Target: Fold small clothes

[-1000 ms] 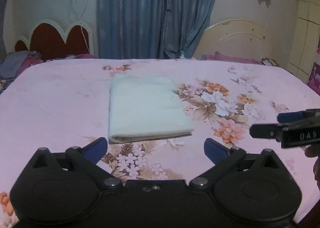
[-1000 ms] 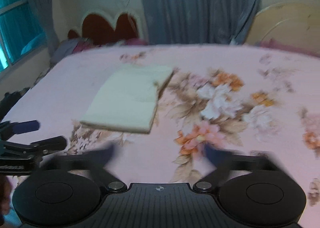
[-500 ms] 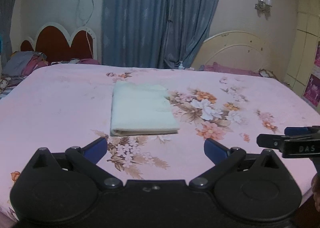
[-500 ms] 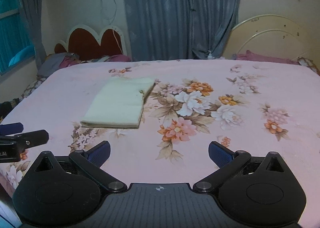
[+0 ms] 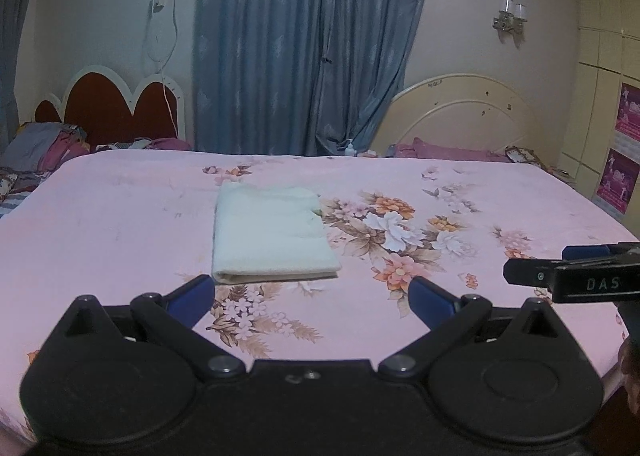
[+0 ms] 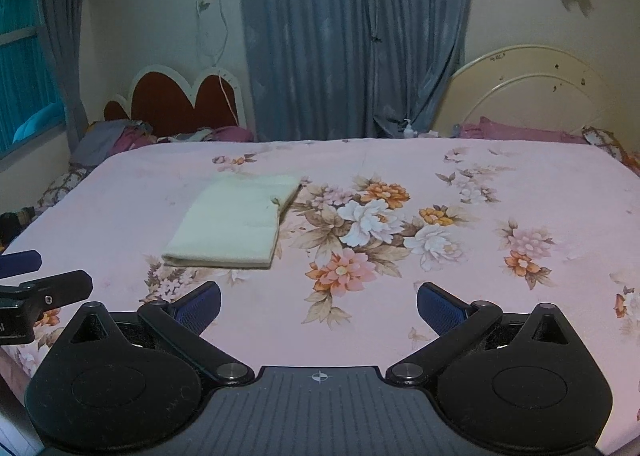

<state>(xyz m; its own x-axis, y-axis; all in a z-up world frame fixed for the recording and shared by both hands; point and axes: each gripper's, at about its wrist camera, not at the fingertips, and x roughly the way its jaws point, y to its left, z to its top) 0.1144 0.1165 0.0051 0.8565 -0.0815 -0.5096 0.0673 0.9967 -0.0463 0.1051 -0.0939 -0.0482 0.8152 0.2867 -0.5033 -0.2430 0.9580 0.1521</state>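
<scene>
A pale cream cloth (image 5: 272, 234) lies folded into a flat rectangle on the pink floral bed sheet (image 5: 120, 224). It also shows in the right wrist view (image 6: 236, 222), left of centre. My left gripper (image 5: 310, 294) is open and empty, held back above the near edge of the bed, a little short of the cloth. My right gripper (image 6: 318, 304) is open and empty, to the right of the cloth and well short of it. Each gripper shows at the edge of the other's view: the right one (image 5: 568, 276), the left one (image 6: 36, 288).
A red scalloped headboard (image 5: 116, 112) and a heap of clothes (image 5: 40, 148) are at the back left. A cream round headboard (image 5: 460, 116) with purple bedding is at the back right. Blue curtains (image 5: 304, 44) hang behind. The bed's right edge drops off near posters (image 5: 618, 184).
Both grippers have pulled back and risen from the bed. The folded cloth now looks smaller and farther away. It has not moved on the sheet.
</scene>
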